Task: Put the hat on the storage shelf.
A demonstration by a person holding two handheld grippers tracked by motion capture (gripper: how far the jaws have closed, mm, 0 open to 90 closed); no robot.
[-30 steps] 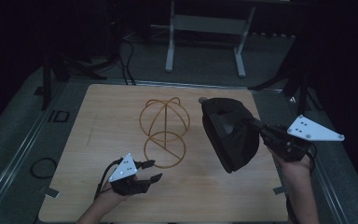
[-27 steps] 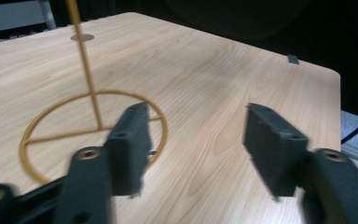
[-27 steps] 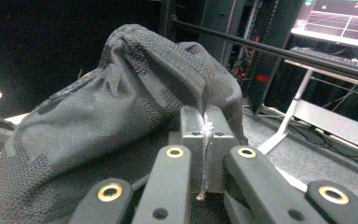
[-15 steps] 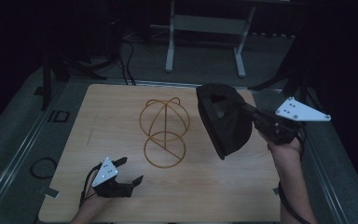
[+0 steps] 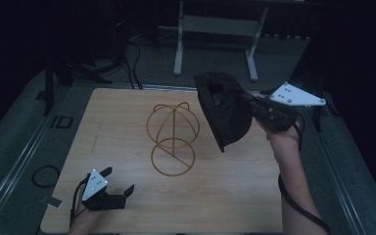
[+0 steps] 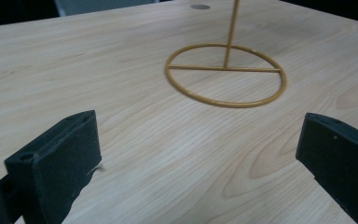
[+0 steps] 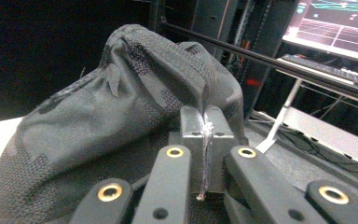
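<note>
Right gripper (image 5: 254,105) clamped on black fabric cap (image 5: 225,110), held aloft right of the golden wire hat stand (image 5: 172,137), presumably for placing over its dome. Left gripper (image 5: 120,182), jaws just opened and empty, sits low over the wooden bench (image 5: 225,196) in front of the stand.

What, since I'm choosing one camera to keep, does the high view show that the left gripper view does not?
High view: the black cap clamped in the right hand-held gripper above the wooden table, and the domed top of the gold wire stand. Left gripper view: a close look between the jaws of the left hand-held gripper, which have just been opening, with nothing between them but bare wood. Both: the stand's ring base with its crossbar and upright post.
</note>
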